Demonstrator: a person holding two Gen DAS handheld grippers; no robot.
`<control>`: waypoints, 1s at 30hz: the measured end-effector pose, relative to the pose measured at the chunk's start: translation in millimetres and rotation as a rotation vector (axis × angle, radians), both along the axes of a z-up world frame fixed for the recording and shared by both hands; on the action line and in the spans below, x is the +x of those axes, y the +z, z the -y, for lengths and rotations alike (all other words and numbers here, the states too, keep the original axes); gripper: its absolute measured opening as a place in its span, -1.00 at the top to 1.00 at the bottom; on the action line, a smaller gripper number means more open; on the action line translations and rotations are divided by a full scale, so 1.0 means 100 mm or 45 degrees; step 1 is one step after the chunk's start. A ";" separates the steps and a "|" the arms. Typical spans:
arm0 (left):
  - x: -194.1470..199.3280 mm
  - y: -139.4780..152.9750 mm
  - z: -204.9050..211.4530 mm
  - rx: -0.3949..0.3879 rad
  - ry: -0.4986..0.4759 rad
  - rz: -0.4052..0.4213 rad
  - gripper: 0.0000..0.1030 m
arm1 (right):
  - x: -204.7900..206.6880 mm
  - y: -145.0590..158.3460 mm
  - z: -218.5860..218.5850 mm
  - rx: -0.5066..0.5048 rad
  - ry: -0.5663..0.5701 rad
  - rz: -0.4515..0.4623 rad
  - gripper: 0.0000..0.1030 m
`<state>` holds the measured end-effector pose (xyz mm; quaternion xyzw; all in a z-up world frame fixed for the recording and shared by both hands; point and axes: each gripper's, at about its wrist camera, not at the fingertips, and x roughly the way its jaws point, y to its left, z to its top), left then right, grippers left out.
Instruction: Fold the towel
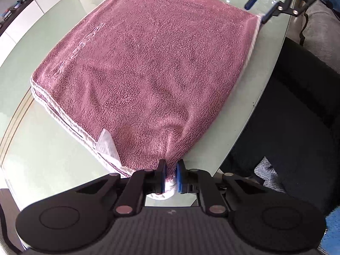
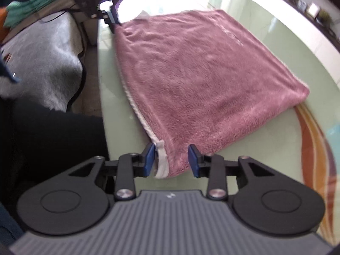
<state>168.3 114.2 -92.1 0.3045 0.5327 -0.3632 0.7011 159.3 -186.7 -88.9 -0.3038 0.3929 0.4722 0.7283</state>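
The glass table (image 1: pixel 42 148) is filling most of both views, and the pink towel (image 1: pixel 148 63) is lying flat on it, already doubled over, spreading from the lower centre of the left wrist view up to its top edge. Its layered white hems are showing along the left side there, with a white care label (image 1: pixel 106 146) sticking out at lower left.

At the bottom centre of the left wrist view, the left gripper (image 1: pixel 170 176) is pinching the near corner of the towel, jaws drawn narrow with the cloth bunched between the pads.

At the bottom centre of the right wrist view, the right gripper (image 2: pixel 171 162) is straddling its corner with the jaws partly apart; the white hem is sitting beside the left pad and the right pad is standing clear of the cloth, so nothing is being held here.

To do the next fold well, the right jaws probably need to be closing on all layers at the hem before either hand is lifting, with both corners then rising together so the edge is staying taut and square.
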 end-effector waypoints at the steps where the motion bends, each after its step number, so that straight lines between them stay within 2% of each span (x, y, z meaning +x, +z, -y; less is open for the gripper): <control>1: 0.00 0.00 0.01 0.001 0.001 -0.002 0.78 | -0.01 0.01 0.03 -0.001 -0.001 0.000 0.34; 11: 0.02 -0.01 0.00 -0.002 0.019 -0.017 0.77 | -0.16 -0.18 -0.11 -0.109 0.185 0.081 0.39; 12: 0.02 -0.01 -0.01 -0.004 0.023 -0.018 0.77 | -0.12 -0.19 -0.10 -0.106 0.177 0.059 0.46; 13: 0.02 -0.01 -0.01 -0.009 0.029 -0.021 0.77 | -0.09 -0.19 -0.10 -0.102 0.161 0.044 0.63; 15: 0.03 -0.01 -0.03 -0.017 0.040 -0.023 0.77 | -0.01 -0.18 -0.10 -0.099 0.129 0.026 0.77; 25: -0.08 0.05 -0.02 -0.002 0.036 -0.033 0.77 | 0.07 -0.01 0.03 -0.019 0.091 -0.134 0.86; 30: -0.30 0.13 0.04 0.002 -0.028 -0.058 0.77 | 0.03 0.10 0.10 -0.015 0.111 -0.203 0.86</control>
